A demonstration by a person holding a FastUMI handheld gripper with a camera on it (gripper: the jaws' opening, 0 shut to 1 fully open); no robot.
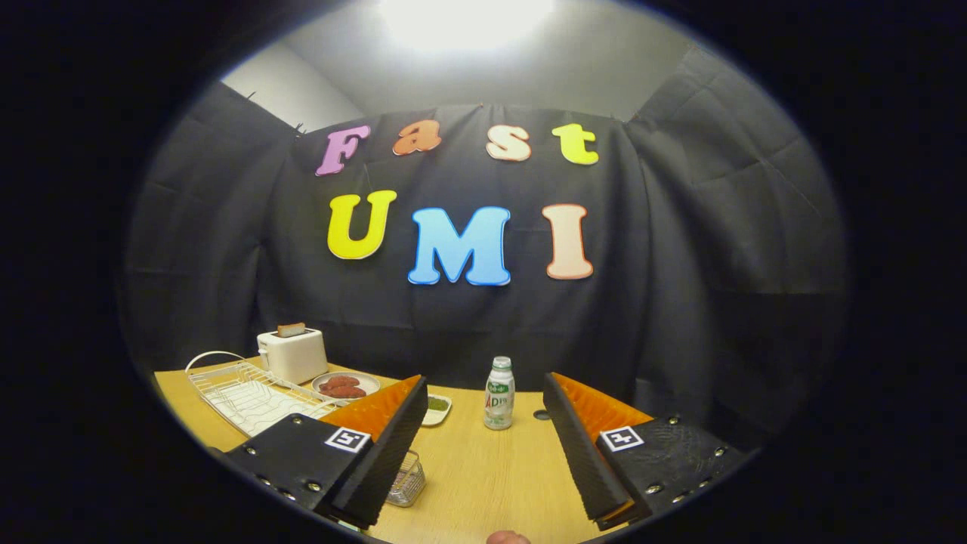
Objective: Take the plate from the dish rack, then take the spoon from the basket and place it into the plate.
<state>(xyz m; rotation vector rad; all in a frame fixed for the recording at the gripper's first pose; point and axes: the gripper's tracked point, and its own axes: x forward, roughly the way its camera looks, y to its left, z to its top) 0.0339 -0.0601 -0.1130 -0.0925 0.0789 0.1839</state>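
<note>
Wooden table (483, 468) under black cloth walls, bright lamp above. Gripper (483, 446) spread wide, holding nothing, touching nothing. Small bottle (498, 393) standing beyond the fingers, between them. Left of the bottle: small green dish (438, 408), plate (346, 384) with red food, white toaster (293, 353), wire dish rack (249, 397). Wire basket (406, 480) partly hidden under left finger; spoon not visible.

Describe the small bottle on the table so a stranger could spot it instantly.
Start at the wooden table. Beyond the open claw, roughly between its fingers, stands the bottle, upright and alone. It is white with a green cap, the tallest thing there except the toaster.
</note>
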